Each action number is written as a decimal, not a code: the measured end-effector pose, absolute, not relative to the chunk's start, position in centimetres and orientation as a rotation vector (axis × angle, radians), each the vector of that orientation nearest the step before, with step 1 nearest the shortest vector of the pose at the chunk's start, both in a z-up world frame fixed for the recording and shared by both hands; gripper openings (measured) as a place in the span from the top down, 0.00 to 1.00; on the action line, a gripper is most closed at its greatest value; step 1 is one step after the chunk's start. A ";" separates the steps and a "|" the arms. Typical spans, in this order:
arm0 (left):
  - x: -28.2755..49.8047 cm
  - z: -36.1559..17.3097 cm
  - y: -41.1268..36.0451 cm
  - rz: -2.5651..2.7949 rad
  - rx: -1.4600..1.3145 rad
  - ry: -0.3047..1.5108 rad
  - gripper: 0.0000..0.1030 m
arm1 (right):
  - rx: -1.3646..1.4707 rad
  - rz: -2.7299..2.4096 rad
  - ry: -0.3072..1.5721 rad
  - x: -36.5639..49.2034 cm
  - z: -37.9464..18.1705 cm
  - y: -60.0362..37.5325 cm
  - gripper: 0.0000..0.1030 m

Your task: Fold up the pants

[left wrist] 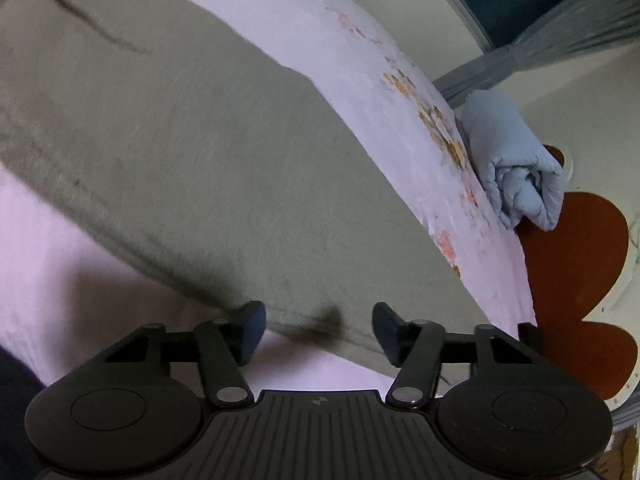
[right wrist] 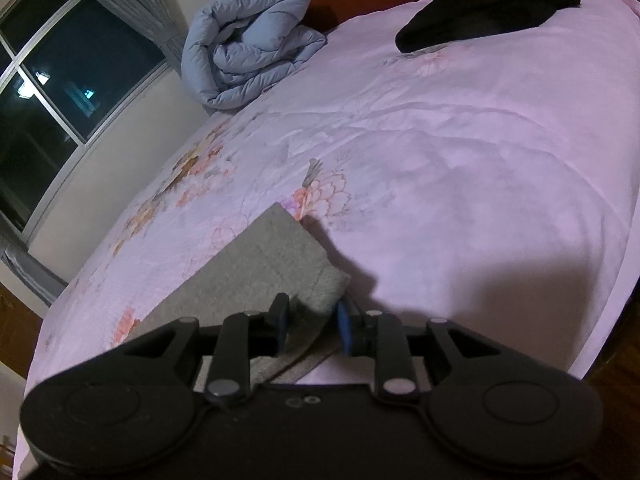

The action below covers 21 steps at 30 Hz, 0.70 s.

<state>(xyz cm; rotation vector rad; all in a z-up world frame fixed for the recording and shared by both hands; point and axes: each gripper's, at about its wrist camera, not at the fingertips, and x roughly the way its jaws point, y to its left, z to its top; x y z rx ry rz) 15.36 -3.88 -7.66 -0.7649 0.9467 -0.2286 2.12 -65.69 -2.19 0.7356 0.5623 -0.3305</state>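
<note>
Grey pants (right wrist: 276, 256) on pink bedsheet (right wrist: 460, 152), rolled blue quilt (right wrist: 248, 48) beyond; both grippers' jaws apart, unclamped.

Bed (right wrist: 460, 168) under pink floral sheet; grey pants (left wrist: 192, 168) spread flat on it, rolled blue quilt (right wrist: 248, 48) at far edge, black garment (right wrist: 488, 4) beyond.

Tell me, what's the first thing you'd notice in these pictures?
The grey pants lie flat on the pink bed, right in front of both tools. A rolled-up blue quilt sits at the bed's far corner near the dark window, and something black rests at the far edge.
</note>
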 end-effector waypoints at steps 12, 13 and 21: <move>14.6 -9.7 -4.9 -0.100 -0.865 0.880 0.70 | 0.720 -0.322 0.576 2.3 -2.0 -65.6 0.80; 14.5 -9.5 -4.8 -0.099 -0.889 0.858 0.70 | 0.718 -0.321 0.577 2.3 -1.9 -65.6 0.80; 14.4 -10.8 -5.2 -0.026 -0.935 0.869 0.70 | 0.716 -0.322 0.575 2.4 -1.9 -65.4 0.76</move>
